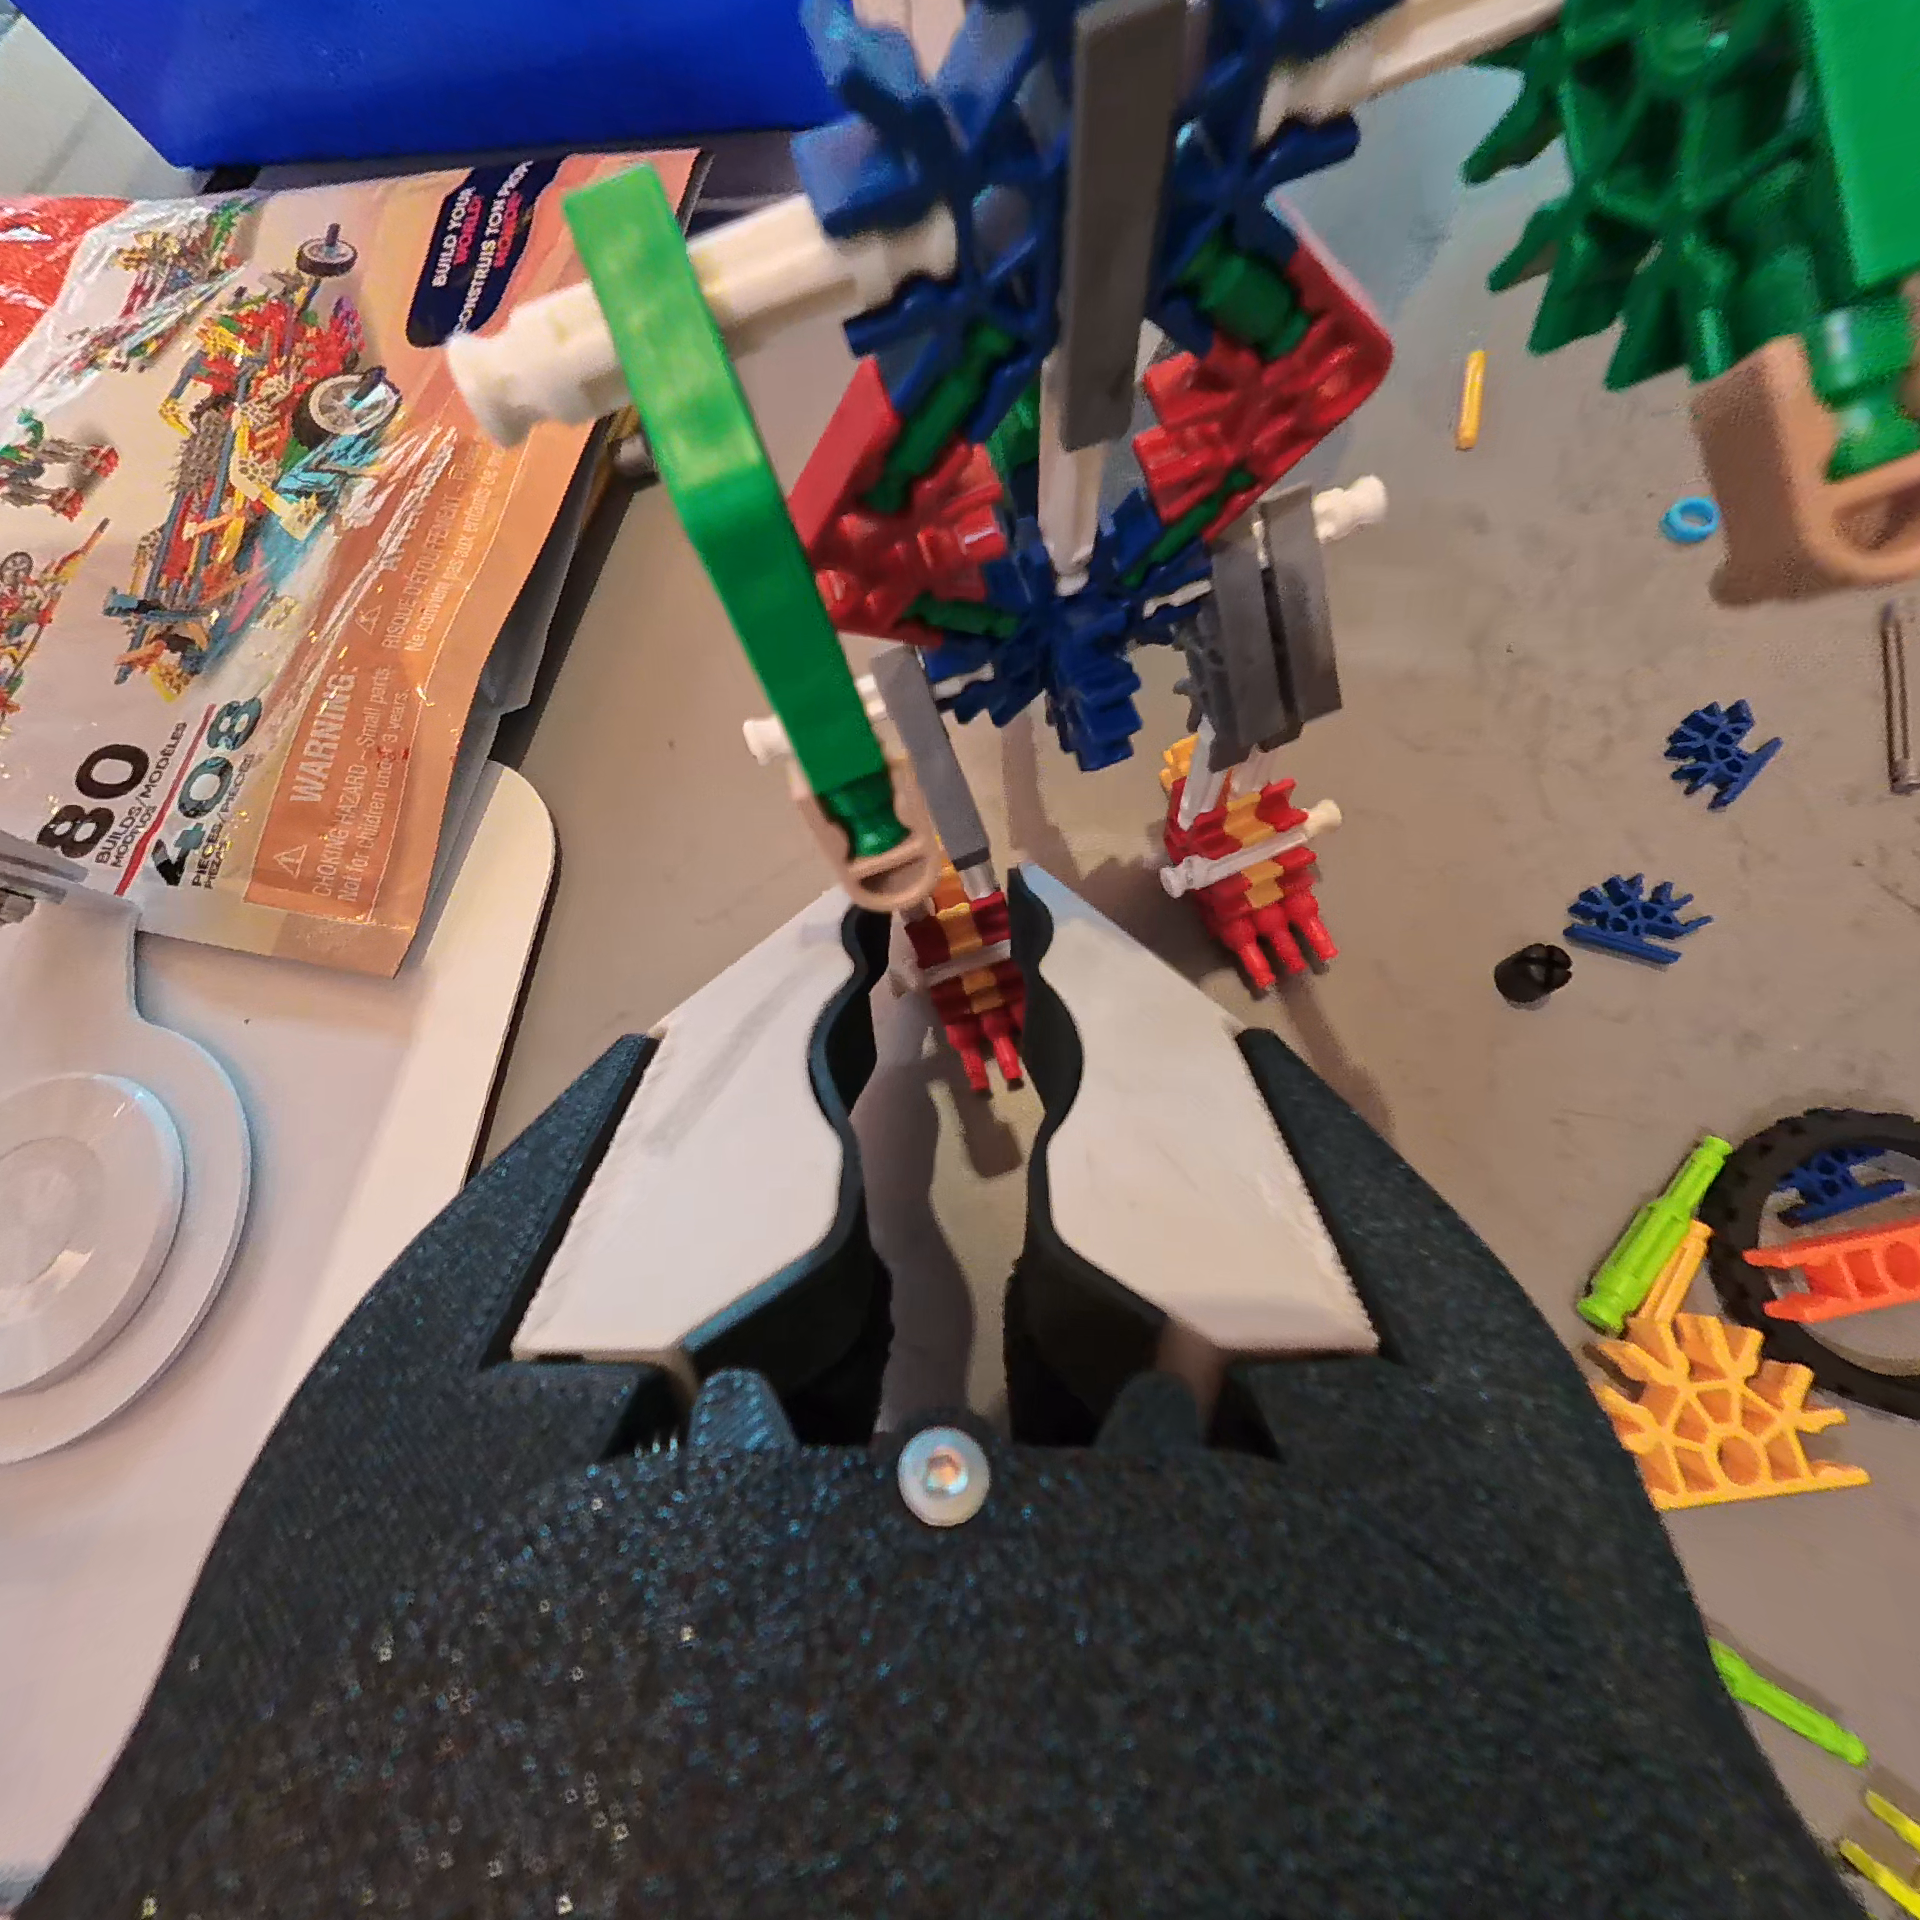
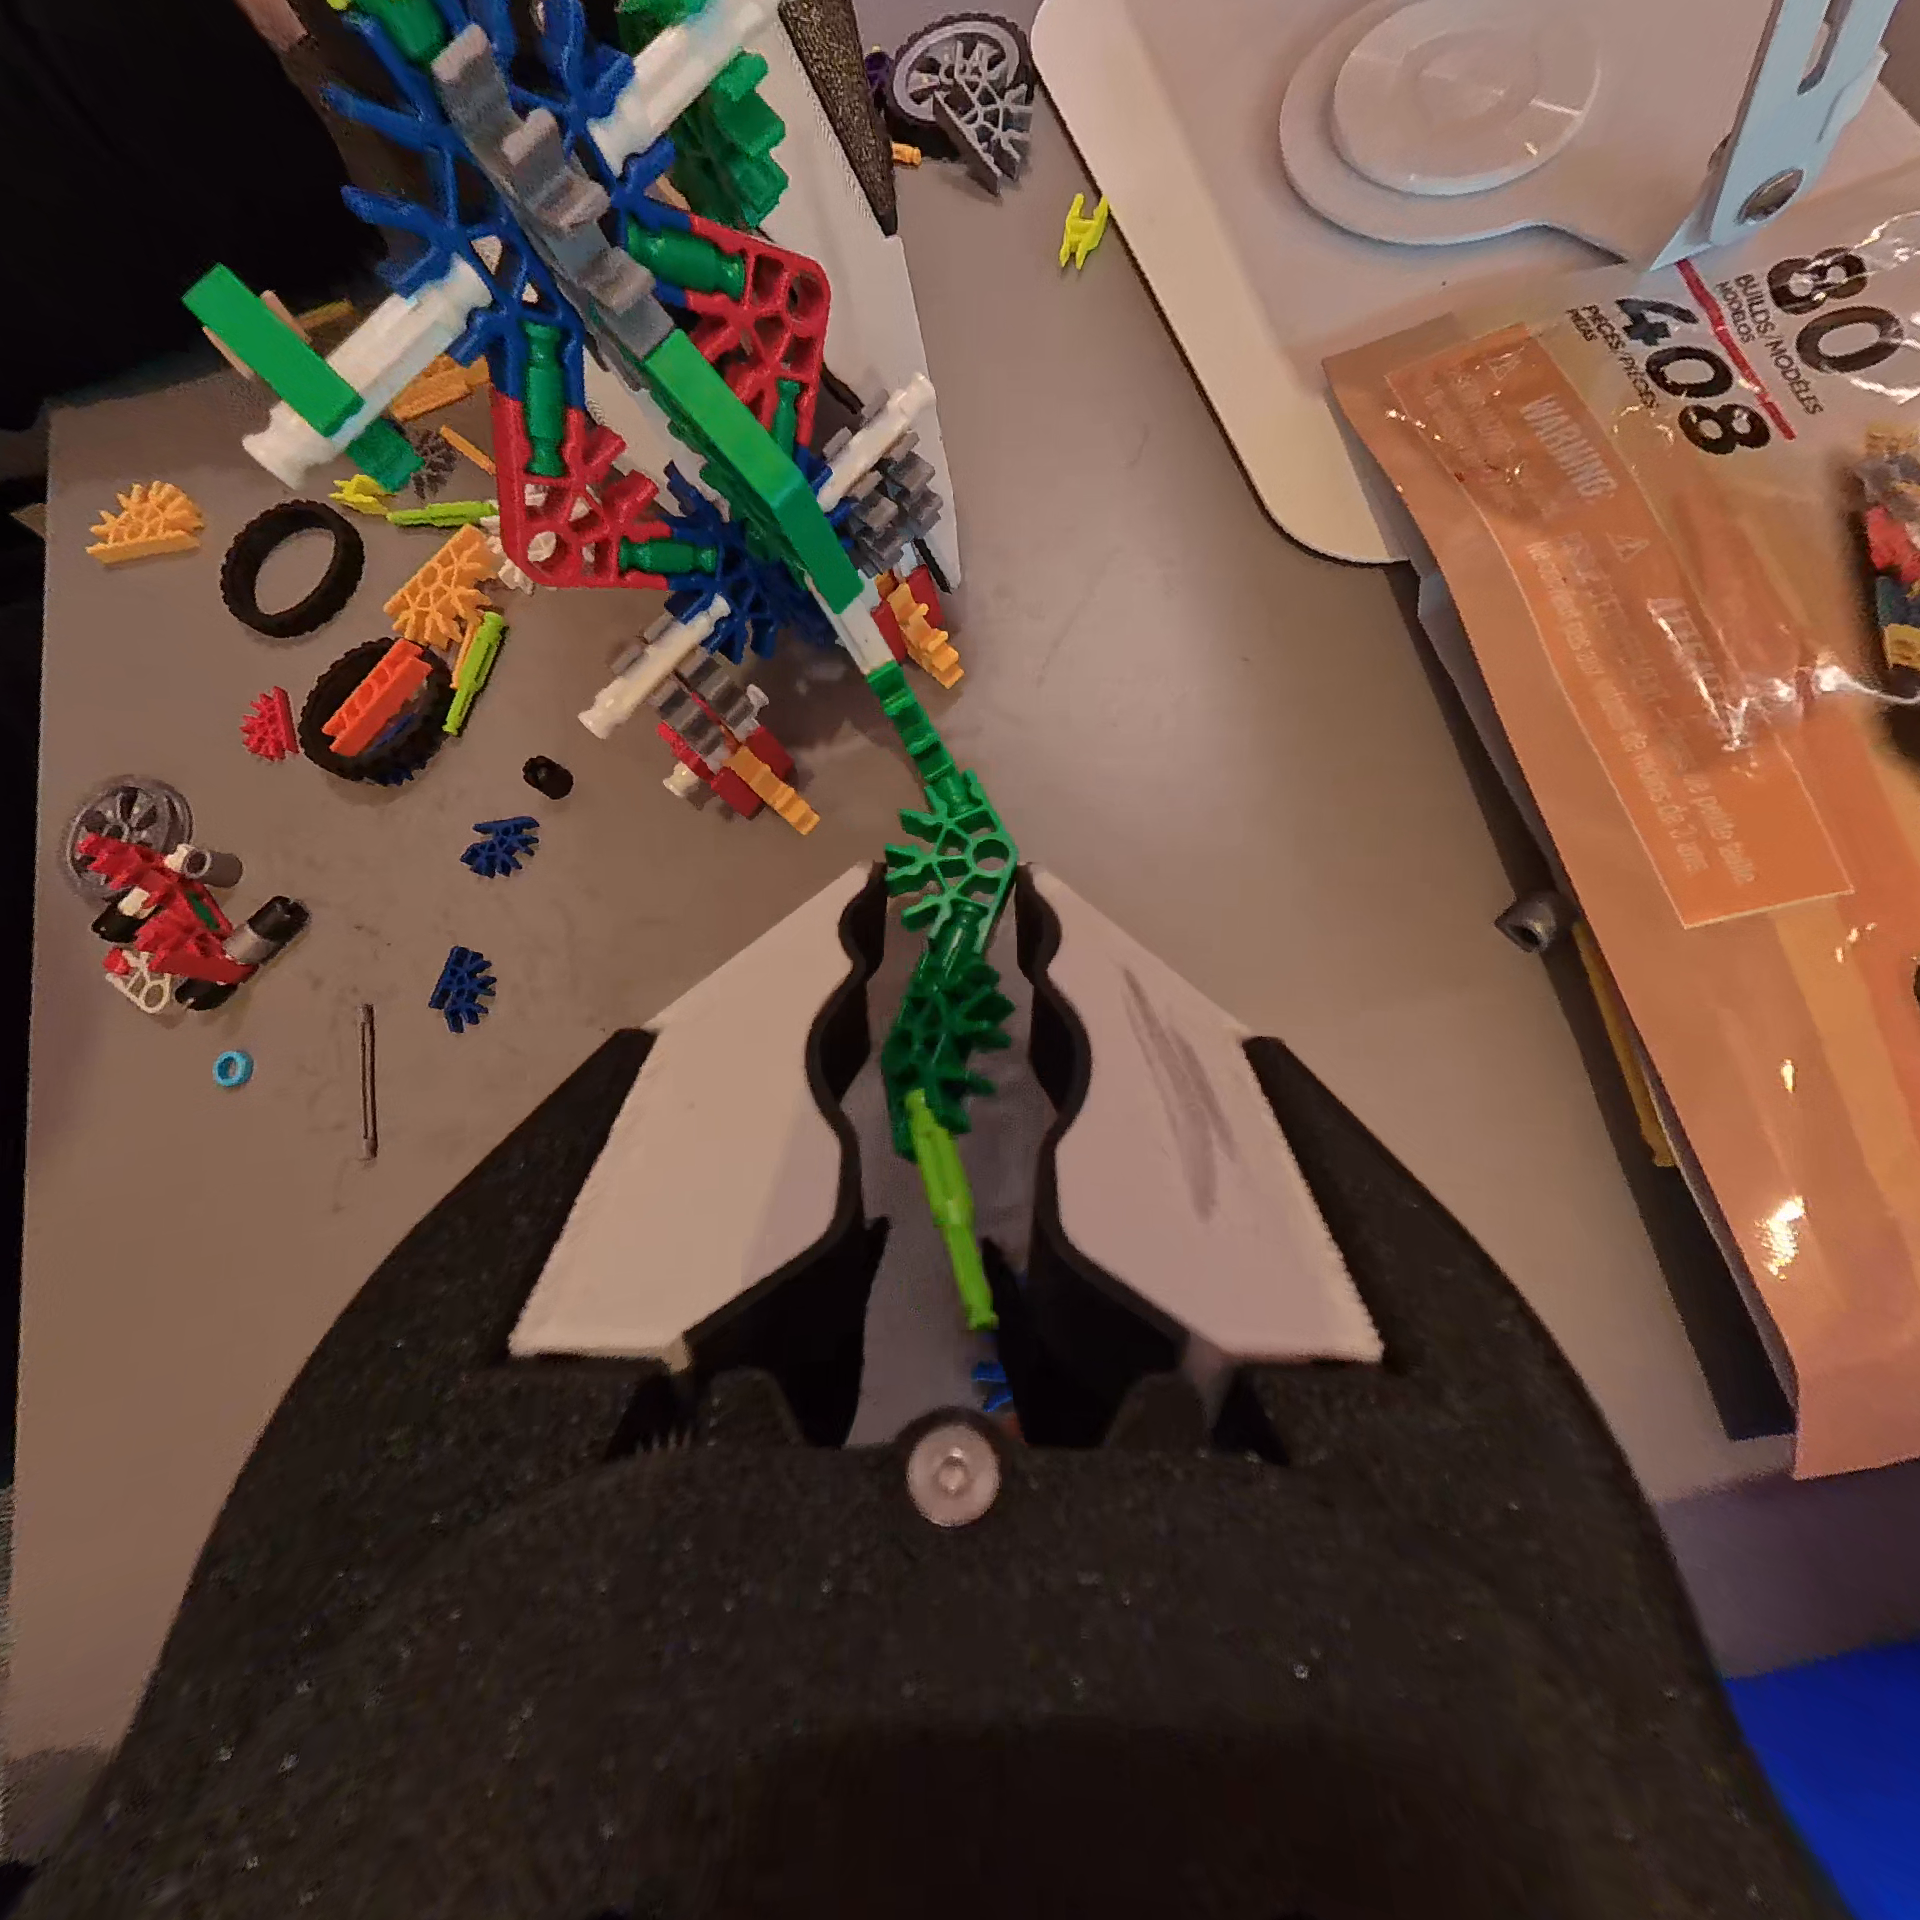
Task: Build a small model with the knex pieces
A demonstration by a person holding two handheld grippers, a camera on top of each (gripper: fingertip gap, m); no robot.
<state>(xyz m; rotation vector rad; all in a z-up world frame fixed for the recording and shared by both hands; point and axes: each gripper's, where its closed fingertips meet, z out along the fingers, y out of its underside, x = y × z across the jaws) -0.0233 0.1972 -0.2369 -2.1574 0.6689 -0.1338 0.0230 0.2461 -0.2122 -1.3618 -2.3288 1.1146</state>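
A: What has the left gripper (image 1: 951,914) got?

B: Its fingers are nearly together on a red-and-yellow foot (image 1: 971,971) at the bottom of a toy model (image 1: 1081,436) built of blue, red, green, grey and white rods and connectors. The foot sits between the tips, though I cannot tell how firmly they press it.

A: And the second foot?

B: At two o'clock from the tips, a matching red-and-yellow foot (image 1: 1247,873) hangs free over the grey counter (image 1: 1455,727).

A: The right gripper (image 2: 951,883)?

B: Narrowly parted too, with a green connector chain (image 2: 951,966) running down between its fingers, and a lime rod (image 2: 945,1205) continuing toward six o'clock. That chain climbs toward eleven o'clock into the same model (image 2: 623,364) (its green flat blade (image 2: 748,468) sits along that line).

A: What lies around?

B: In the right wrist view, loose parts at nine to ten o'clock: a black tyre (image 2: 293,569), a tyre with an orange piece (image 2: 374,712), yellow fans, small blue connectors (image 2: 462,987), a light-blue ring (image 2: 233,1068). At two o'clock, an orange printed parts bag (image 2: 1621,623) beside a white board (image 2: 1195,343).
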